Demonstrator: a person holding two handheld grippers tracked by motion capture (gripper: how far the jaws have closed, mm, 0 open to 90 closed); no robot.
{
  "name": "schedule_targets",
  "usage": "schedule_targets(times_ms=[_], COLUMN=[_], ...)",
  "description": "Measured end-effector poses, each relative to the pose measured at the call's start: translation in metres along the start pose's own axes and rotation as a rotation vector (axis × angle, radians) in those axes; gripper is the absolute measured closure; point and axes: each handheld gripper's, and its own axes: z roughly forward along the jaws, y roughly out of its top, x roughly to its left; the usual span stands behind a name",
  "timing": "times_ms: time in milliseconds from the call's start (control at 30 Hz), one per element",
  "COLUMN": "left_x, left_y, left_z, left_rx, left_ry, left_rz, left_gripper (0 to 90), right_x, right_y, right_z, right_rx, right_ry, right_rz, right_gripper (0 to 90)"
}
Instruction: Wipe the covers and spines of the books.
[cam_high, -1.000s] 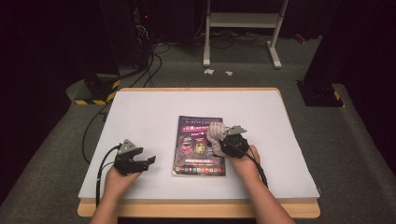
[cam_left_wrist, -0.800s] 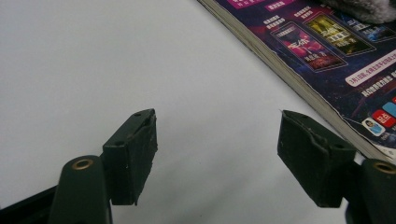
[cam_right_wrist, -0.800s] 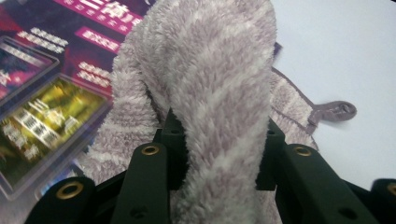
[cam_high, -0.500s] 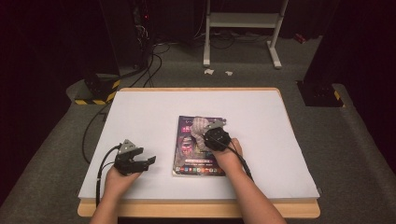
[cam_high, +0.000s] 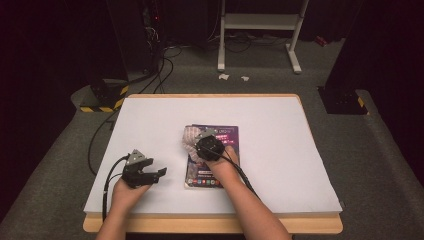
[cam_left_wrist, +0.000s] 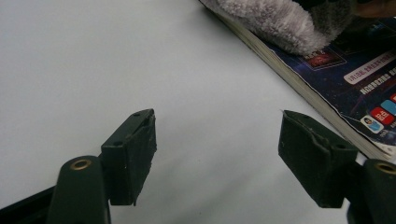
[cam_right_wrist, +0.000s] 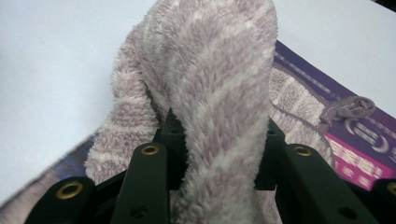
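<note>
A white table with a wooden edge stands on grey carpet. Beyond its far side, a white metal stand rests on two feet, and two small scraps of paper lie on the floor near them. To the left, a dark block with yellow-and-black hazard stripes sits by a tangle of black cables (they run back toward dark equipment). At the right stands a black base with a small yellow mark.
</note>
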Motion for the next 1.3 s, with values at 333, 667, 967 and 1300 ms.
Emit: schedule_targets(times_ms=[333, 667, 967, 1300], left_x=[0.0, 0.0, -0.001, -0.001], left_y=[0.0, 0.0, -0.001, -0.002], left_z=[-0.001, 0.0, 0.001, 0.002], left_rx=[-0.004, 0.005, 0.008, 0.01], left_ry=[-0.001, 0.001, 0.004, 0.002], left_rz=[-0.005, 0.002, 0.002, -0.001], left_gripper=[27.9, 27.9, 27.8, 27.8], right_x=[-0.012, -0.048, -0.08, -0.109], right_y=[-0.006, -0.027, -0.047, -0.057], right_z=[-0.003, -0.017, -0.034, -0.043], right_rx=[0.007, 0.013, 0.024, 0.046], right_ry=[-0.011, -0.06, -0.119, -0.186], right_rz=[0.022, 0.088, 0.14, 0.207], right_gripper=[64.9, 64.8, 65.0, 65.3])
